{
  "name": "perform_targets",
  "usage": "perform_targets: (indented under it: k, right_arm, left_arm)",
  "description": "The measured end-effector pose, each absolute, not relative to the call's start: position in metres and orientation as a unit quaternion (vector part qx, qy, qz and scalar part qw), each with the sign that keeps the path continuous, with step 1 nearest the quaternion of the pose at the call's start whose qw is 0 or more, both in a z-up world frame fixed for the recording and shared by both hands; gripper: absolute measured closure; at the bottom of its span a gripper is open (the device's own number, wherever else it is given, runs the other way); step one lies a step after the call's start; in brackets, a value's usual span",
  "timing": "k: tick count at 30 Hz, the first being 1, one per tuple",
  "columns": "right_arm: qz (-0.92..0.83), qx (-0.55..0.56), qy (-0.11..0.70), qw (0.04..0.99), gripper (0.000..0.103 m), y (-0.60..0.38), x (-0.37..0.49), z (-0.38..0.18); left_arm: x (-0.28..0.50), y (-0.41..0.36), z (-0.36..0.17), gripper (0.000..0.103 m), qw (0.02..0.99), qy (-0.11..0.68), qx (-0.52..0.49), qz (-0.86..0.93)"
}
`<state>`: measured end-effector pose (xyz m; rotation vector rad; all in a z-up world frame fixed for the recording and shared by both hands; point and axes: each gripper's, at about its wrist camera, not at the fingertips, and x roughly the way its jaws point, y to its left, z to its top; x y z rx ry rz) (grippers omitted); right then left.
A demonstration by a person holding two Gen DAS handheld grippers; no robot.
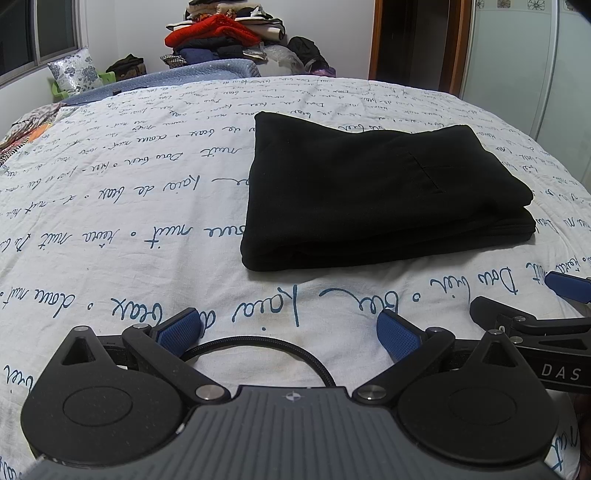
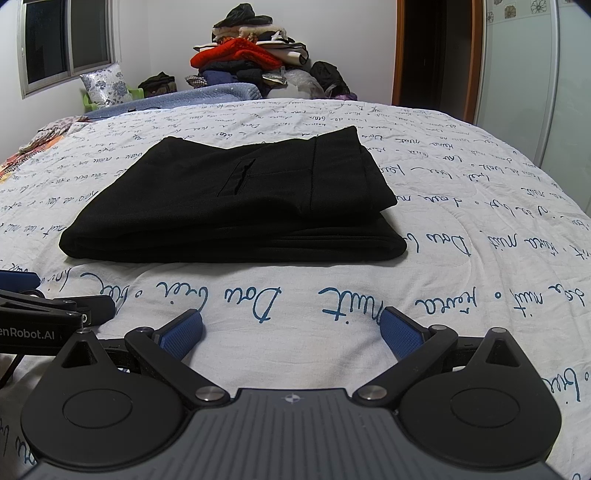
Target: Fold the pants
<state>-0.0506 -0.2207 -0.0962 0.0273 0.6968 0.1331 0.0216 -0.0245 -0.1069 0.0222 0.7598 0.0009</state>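
Black pants (image 1: 376, 192) lie folded into a flat rectangular stack on the white bedspread with blue script (image 1: 129, 229). They also show in the right wrist view (image 2: 236, 210), left of centre. My left gripper (image 1: 290, 332) is open and empty, low over the bedspread, well short of the pants' near edge. My right gripper (image 2: 291, 332) is open and empty, also short of the near edge. Each gripper shows at the edge of the other's view, the right one (image 1: 546, 306) and the left one (image 2: 44, 306).
A pile of clothes (image 1: 225, 33) stands beyond the far end of the bed, with a floral pillow (image 1: 75, 70) by the window at left. A doorway (image 2: 439, 51) and a white wardrobe (image 2: 532, 92) are at right.
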Motion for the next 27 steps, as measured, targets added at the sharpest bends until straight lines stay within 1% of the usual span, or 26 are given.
perform_targets:
  k: [20,24,27]
  right_arm:
    - [0.065,0.013,0.341,0.938,0.0,-0.2204,-0.0506,-0.0964]
    - [0.065,0.013,0.341,0.938,0.0,-0.22,-0.0509,-0.0965]
    - [0.065,0.014,0.341,0.938,0.0,-0.2201,-0.0508,-0.0965]
  left_arm:
    - [0.0171,-0.0257,-0.1083,0.0,0.932,0.363,0.015,0.004]
    - [0.0177,-0.0248,-0.1074,0.002,0.931,0.366,0.013,0.007]
    - [0.0192,-0.0216,-0.1064,0.0,0.929,0.37,0.002,0.001]
